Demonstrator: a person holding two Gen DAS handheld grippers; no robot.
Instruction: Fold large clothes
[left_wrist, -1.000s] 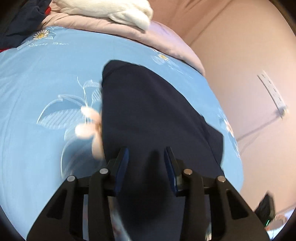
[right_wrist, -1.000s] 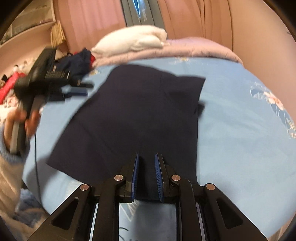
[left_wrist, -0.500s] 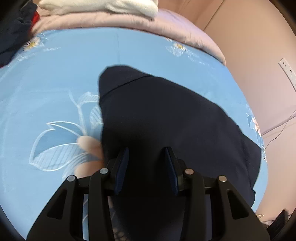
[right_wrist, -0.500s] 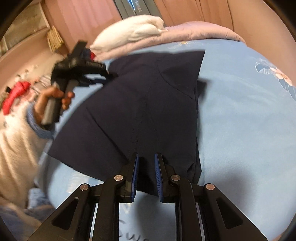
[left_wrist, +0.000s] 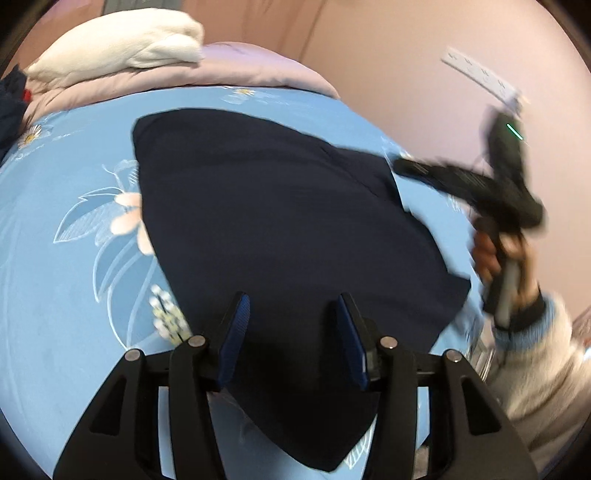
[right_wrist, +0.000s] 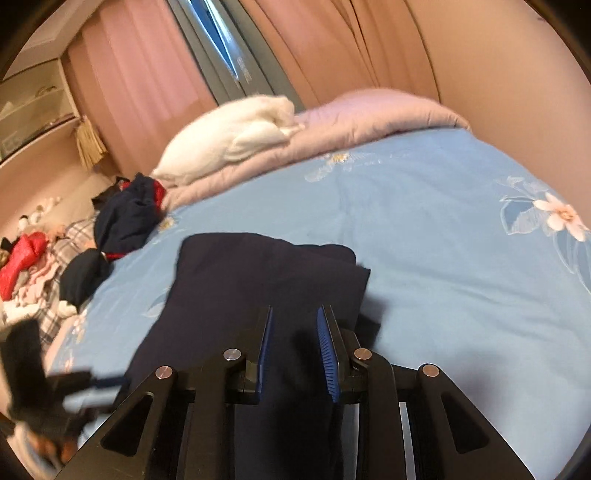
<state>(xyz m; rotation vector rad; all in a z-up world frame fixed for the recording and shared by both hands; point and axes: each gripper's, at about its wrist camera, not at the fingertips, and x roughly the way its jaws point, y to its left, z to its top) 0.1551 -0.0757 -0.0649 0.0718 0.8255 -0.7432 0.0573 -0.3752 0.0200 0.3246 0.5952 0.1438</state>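
Swung apart since a second ago, both tools: right tool (left_wrist: 458, 181) now off past the far edge of the navy garment (left_wrist: 280, 221) in the left view, left tool (right_wrist: 74, 380) down at the near left in the right view. Garment lying flat on the blue bed cover (left_wrist: 55, 295), folded into a rough wedge, soft matte knit, thicker along the doubled edge. Left tool (left_wrist: 291, 332) spread wide above the cloth, gripping nothing. Right tool (right_wrist: 295, 347) parted too, hovering over dark fabric, apparently released. Best bet next: pinch the doubled edge, not one layer, and pull taut before folding over. Pink quilt (right_wrist: 369, 118) and white pillow (right_wrist: 236, 136) at the head.
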